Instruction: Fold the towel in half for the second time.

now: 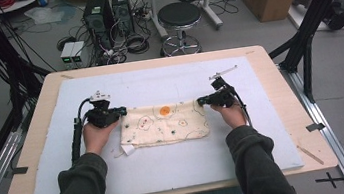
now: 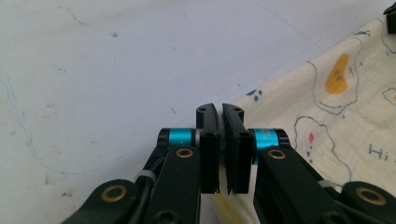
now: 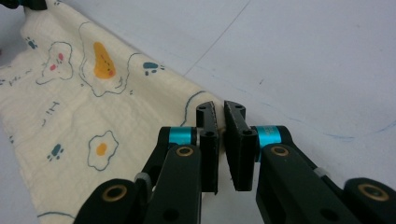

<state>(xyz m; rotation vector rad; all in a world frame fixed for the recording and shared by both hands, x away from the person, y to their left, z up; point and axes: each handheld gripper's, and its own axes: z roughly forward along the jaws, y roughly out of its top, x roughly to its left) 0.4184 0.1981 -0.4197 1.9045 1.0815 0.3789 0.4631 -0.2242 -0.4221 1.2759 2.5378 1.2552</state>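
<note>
A white mat (image 1: 169, 168) covers a wooden table (image 1: 277, 70) in a cable-strewn workroom. At centre frame, the left gripper (image 1: 122, 111) pinches the upper left corner of a cream printed cloth (image 1: 166, 123), while the right gripper (image 1: 201, 101) pinches its upper right corner, the fabric lying spread between them.

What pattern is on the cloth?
Fried eggs and blue paw prints on cream cloth; right gripper view.
</note>
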